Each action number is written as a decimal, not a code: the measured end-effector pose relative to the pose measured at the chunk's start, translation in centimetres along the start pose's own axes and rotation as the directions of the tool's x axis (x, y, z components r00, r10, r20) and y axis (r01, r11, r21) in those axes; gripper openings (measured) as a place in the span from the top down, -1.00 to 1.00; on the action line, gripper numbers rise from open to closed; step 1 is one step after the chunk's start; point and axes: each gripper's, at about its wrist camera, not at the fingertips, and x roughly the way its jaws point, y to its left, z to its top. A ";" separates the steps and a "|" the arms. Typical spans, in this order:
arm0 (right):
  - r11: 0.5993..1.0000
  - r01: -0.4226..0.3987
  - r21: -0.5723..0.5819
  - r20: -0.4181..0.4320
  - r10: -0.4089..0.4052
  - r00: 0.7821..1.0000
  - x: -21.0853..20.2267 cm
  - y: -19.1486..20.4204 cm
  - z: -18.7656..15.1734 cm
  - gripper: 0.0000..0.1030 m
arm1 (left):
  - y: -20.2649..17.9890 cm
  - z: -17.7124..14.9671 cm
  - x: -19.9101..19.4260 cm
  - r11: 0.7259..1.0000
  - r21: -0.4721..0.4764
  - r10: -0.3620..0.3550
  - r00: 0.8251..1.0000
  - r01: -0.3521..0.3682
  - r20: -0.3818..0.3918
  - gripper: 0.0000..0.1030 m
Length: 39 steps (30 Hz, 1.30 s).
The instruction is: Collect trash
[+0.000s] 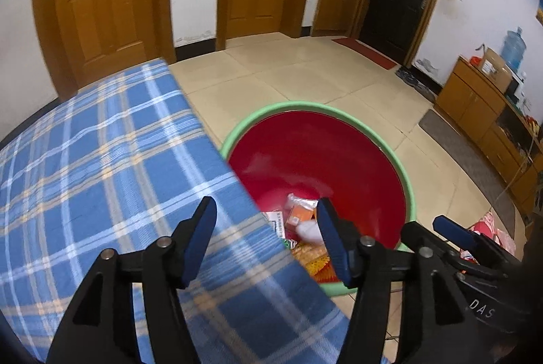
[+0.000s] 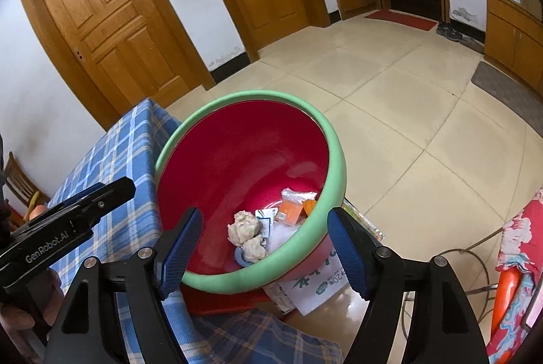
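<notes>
Tiled floor spreads past a blue plaid counter [image 1: 101,167]. Beside it sits a red basin [image 2: 244,160] with a green rim, mouth tipped toward us. Trash [image 2: 264,224] lies at its bottom: paper wads, orange packets, partly hidden by rim and counter edge. Left hand-held gripper [image 1: 266,238] hangs released above it; right hand-held gripper [image 2: 264,248] straddles the near rim, unclenched.

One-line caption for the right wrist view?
Open right gripper above red green-rimmed plastic basin holding crumpled paper wads and wrappers.
</notes>
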 end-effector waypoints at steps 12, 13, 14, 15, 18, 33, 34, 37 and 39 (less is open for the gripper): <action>0.997 -0.028 -0.077 0.033 0.031 0.999 -2.5 3.5 -1.1 -0.56 | 3.9 -3.4 -5.6 0.987 -0.098 0.135 0.990 -0.131 0.038 -0.58; 0.996 -0.032 -0.088 0.039 0.035 0.999 -2.8 4.0 -1.3 -0.57 | 4.3 -3.8 -6.1 0.984 -0.107 0.147 0.988 -0.141 0.041 -0.63; 0.995 -0.036 -0.098 0.044 0.040 0.998 -3.1 4.5 -1.4 -0.57 | 4.6 -4.1 -6.6 0.982 -0.116 0.157 0.987 -0.151 0.045 -0.64; 0.994 -0.040 -0.106 0.047 0.045 0.998 -3.3 4.9 -1.5 -0.58 | 5.0 -4.4 -7.1 0.979 -0.125 0.168 0.985 -0.161 0.048 -0.64; 0.990 -0.049 -0.133 0.054 0.056 0.997 -3.9 6.1 -2.0 -0.59 | 6.0 -5.3 -8.5 0.970 -0.148 0.203 0.977 -0.193 0.057 -0.64; 0.944 -0.127 -0.304 0.103 0.165 0.981 -7.3 13.3 -5.6 -0.61 | 10.7 -9.9 -15.5 0.905 -0.299 0.349 0.931 -0.303 0.112 -0.82; 0.940 -0.131 -0.315 0.108 0.172 0.979 -7.5 13.7 -5.8 -0.61 | 10.8 -10.1 -15.8 0.900 -0.307 0.357 0.927 -0.309 0.115 -0.82; 0.930 -0.139 -0.341 0.115 0.188 0.975 -8.0 14.6 -6.5 -0.61 | 11.2 -10.7 -16.8 0.886 -0.334 0.379 0.918 -0.323 0.117 -0.84; 0.923 -0.144 -0.357 0.119 0.198 0.973 -8.3 15.2 -6.9 -0.61 | 11.4 -11.1 -17.5 0.878 -0.347 0.392 0.912 -0.330 0.123 -0.84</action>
